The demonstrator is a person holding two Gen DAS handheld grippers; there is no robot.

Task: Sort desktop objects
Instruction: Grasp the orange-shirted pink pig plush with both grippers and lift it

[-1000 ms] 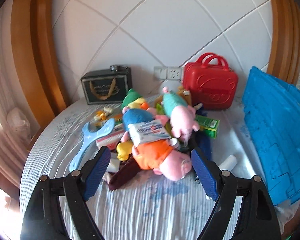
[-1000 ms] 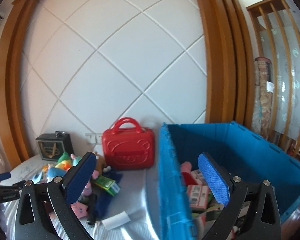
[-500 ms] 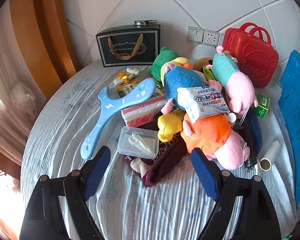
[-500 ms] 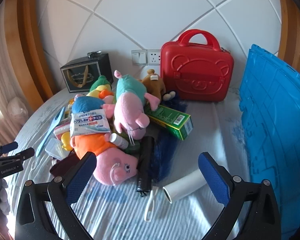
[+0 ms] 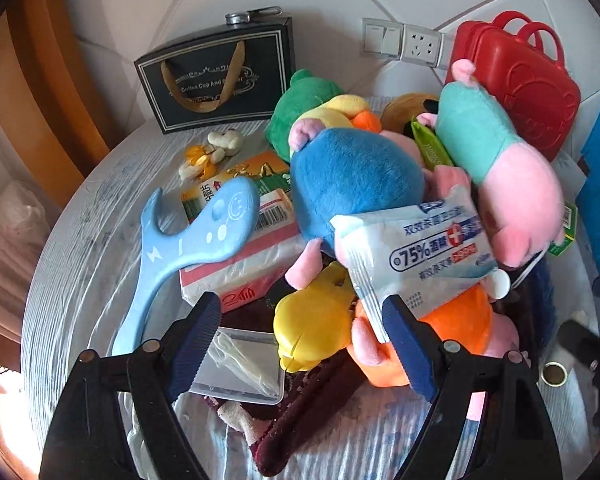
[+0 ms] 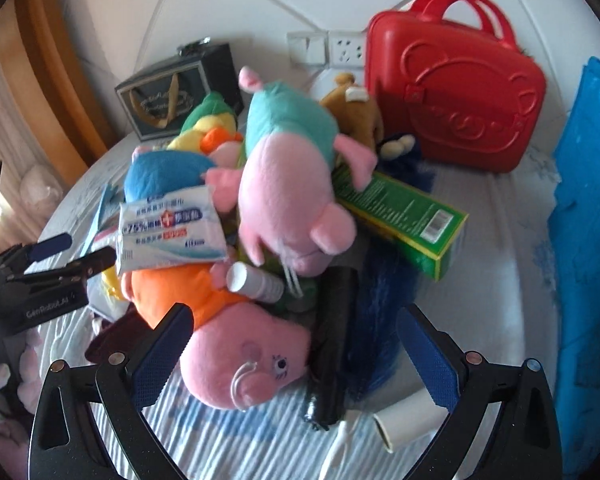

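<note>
A heap of toys and packets lies on the round table [image 5: 80, 248]. My left gripper [image 5: 300, 320] hangs open just above a yellow plush toy [image 5: 312, 332] and a clear plastic box [image 5: 240, 364], pressing on nothing. A wipes packet [image 5: 416, 256] rests on a blue plush [image 5: 352, 184] and an orange-bodied pig plush [image 5: 460, 328]. My right gripper [image 6: 292, 328] is open over that pig's pink head [image 6: 244, 360], beside a black folded umbrella [image 6: 332, 344]. A teal-and-pink pig [image 6: 288, 184] tops the heap. The left gripper [image 6: 60, 260] shows at the left edge.
A red case [image 6: 452, 88] and a black gift bag [image 5: 216, 76] stand against the back wall. A blue crate [image 6: 588, 240] rises at the right. Also here: a green box [image 6: 404, 216], a white roll [image 6: 408, 416], a light blue plastic tool [image 5: 188, 240], a tissue pack [image 5: 244, 264].
Both grippers have come down and closer to the heap. The right one swung from the blue crate over to the pig plush. Both stayed open.
</note>
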